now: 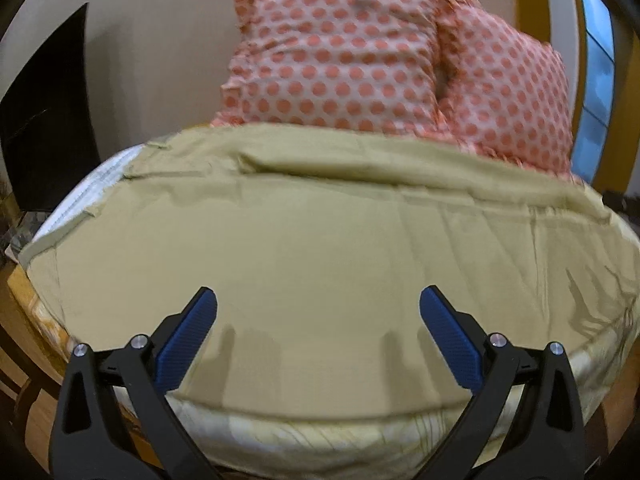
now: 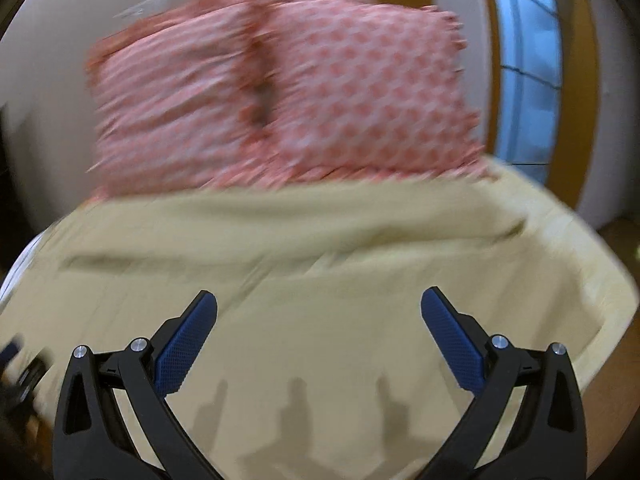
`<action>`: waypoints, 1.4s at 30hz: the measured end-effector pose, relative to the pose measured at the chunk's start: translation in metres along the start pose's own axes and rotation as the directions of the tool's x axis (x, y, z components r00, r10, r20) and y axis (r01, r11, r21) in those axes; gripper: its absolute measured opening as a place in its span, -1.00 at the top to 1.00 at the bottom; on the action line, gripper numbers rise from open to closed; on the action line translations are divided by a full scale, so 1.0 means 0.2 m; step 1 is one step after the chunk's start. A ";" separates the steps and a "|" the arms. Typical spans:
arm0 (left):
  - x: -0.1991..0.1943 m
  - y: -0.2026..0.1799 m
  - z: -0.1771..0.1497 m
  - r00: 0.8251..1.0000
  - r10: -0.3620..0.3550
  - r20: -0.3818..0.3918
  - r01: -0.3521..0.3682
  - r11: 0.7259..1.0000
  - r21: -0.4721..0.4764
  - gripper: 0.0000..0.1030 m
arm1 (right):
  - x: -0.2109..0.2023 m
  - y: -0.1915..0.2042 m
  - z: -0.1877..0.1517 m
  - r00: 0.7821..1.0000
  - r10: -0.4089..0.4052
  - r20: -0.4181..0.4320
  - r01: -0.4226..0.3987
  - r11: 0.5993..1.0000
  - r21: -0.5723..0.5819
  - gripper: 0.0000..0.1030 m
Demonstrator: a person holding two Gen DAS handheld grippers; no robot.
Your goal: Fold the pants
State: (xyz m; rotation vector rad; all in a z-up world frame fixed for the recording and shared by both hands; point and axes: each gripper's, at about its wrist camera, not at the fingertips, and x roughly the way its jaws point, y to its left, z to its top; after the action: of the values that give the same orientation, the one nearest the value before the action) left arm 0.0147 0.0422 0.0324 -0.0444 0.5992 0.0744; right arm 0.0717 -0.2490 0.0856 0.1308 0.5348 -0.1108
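A large olive-tan garment, the pants (image 1: 320, 240), lies spread flat across the bed, with a folded ridge near its far edge. It also shows in the right wrist view (image 2: 320, 288), blurred. My left gripper (image 1: 318, 304) is open and empty, hovering above the near part of the cloth. My right gripper (image 2: 319, 304) is open and empty too, above the cloth. Shadows of the fingers fall on the fabric below each gripper.
Two pink polka-dot pillows (image 1: 340, 52) (image 2: 360, 92) stand against the wall at the head of the bed. The mattress edge (image 1: 320, 432) shows under the cloth's near hem. A dark panel (image 1: 44, 120) stands at the left; a window (image 2: 524, 72) at the right.
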 end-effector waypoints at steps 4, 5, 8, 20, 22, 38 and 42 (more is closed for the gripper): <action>0.00 0.01 0.16 0.997 0.046 0.060 -0.046 0.999 -0.003 -0.96 | 0.41 -0.24 0.39 0.986 -0.158 -0.052 0.163 0.978 0.130 -0.97; 0.00 0.01 0.18 0.996 0.051 0.068 -0.051 0.999 0.000 -0.96 | 0.52 -0.29 0.46 0.978 -0.193 -0.078 0.203 0.967 0.156 -0.97; 0.05 -0.01 0.29 0.995 0.064 0.079 -0.065 0.998 0.011 -0.96 | 0.91 -0.49 0.64 0.929 -0.316 -0.194 0.359 0.898 0.254 -0.62; 0.28 -0.01 0.41 0.992 0.120 0.036 -0.122 0.991 0.058 -0.96 | 1.49 -0.78 0.60 0.833 -0.389 -0.393 0.517 0.801 0.302 0.31; 0.30 0.01 0.41 0.993 0.115 0.028 -0.117 0.992 0.051 -0.96 | 1.45 -0.84 0.56 0.855 -0.375 -0.358 0.492 0.804 0.334 0.62; 0.19 0.31 0.57 0.995 0.030 0.100 -0.029 1.000 -0.012 -0.96 | 0.01 -1.15 -0.28 0.997 0.033 0.073 -0.076 0.675 0.734 0.97; 0.30 0.39 0.68 0.997 -0.039 0.068 0.043 0.997 -0.056 -0.96 | 0.03 -1.17 -0.37 0.992 0.127 0.026 -0.100 0.617 0.781 0.86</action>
State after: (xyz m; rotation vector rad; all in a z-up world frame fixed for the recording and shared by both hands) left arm 0.1340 0.1322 0.1093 -0.1100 0.5287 0.0528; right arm 0.0071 -0.4689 -0.0026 1.0412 0.4754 -0.2160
